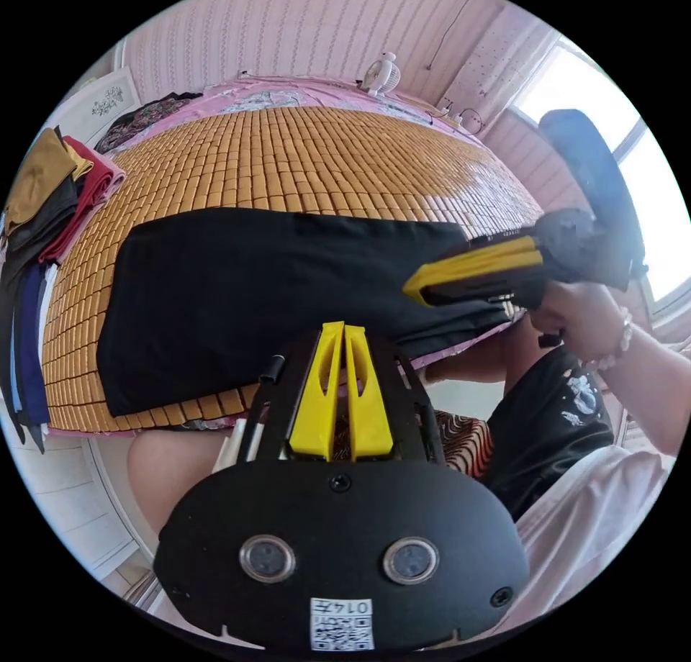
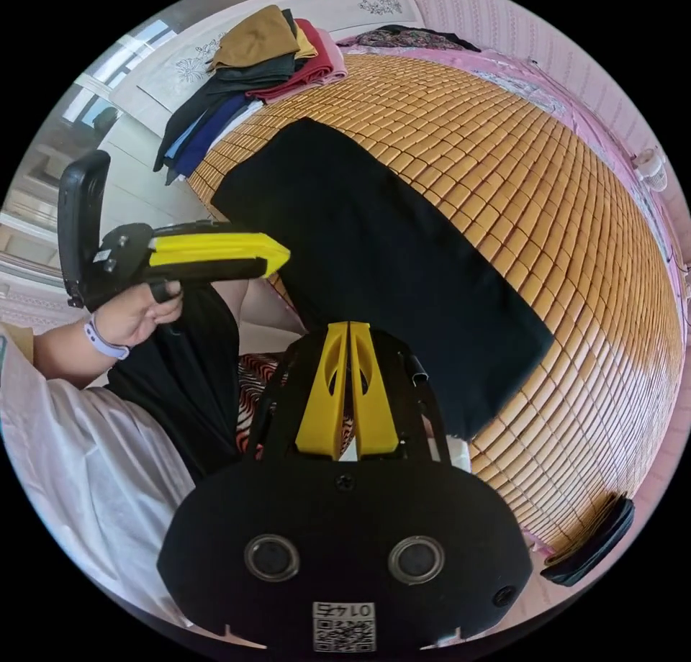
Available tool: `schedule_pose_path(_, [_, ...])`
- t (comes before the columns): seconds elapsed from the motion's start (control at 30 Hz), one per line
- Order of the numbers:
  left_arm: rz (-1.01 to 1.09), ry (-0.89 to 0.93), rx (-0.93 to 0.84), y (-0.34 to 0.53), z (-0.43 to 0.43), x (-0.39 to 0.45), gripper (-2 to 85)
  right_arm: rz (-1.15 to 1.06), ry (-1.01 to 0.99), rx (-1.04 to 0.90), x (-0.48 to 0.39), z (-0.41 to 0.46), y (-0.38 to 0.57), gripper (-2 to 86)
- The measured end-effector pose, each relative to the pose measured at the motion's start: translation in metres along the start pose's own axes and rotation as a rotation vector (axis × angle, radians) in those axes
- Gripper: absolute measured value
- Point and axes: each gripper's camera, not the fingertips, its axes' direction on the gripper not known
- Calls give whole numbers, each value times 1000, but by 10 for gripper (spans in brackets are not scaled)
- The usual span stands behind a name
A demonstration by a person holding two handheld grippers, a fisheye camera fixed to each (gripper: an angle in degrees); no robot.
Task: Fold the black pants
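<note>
- Black pants lie flat as a long dark rectangle on the bed's bamboo mat, along the near edge; their fabric is plain and matte, and no seams or waistband can be made out.
- Part of the pants' end nearest the person is covered in the left gripper view by the right hand-held gripper, so that corner is not readable there.
- The left hand-held gripper shows its yellow jaws pressed together with nothing between them, held off the bed edge, its tips just short of the pants.
- In the right gripper view the right hand-held gripper is likewise clenched on nothing, jaws meeting in a narrow wedge.
- The right gripper view shows the left hand-held gripper from the side, held by a hand wearing a pale wristband; its jaws look closed.
- A pile of folded clothes in brown, black, red and blue sits at the bed's far corner; lower layers hang over the edge and are hard to separate.
- A small white fan stands beyond the mat against the pink striped wall.
- A dark flat object lies at the mat's edge in the right gripper view; what it is cannot be told.
- The mat is made of small amber tiles in neat rows.
</note>
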Motion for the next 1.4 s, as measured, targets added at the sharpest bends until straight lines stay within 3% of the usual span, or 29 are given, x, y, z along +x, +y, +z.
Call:
schedule_pose_path(0.2, [17,-43,-74,1,31,7,-10,-134,127,-41,-6,3,-92,-4])
schedule_pose_path(0.43, [32,-10,-75,9,48,4,-10,-310,152,-409,-6,13,-149,-6])
schedule_pose_path(0.53, [54,-7,-71,13,54,5,-10,-301,230,-354,3,-1,-156,-6])
schedule_pose_path(0.67, [77,1,-62,16,59,4,-10,-185,144,-308,28,-13,-146,-7])
schedule_pose_path(0.9, [97,174,114,35,37,3,-6,19,-119,43,90,-117,-30,-8])
schedule_pose_path(1.13, [290,257,128,44,52,55,52,432,-151,53,168,-173,164,41])
schedule_pose_path(1.27, [446,225,88,42,65,97,87,566,-222,102,190,-185,220,70])
schedule_pose_path(1.4, [575,174,84,41,73,131,118,630,-390,117,216,-189,256,36])
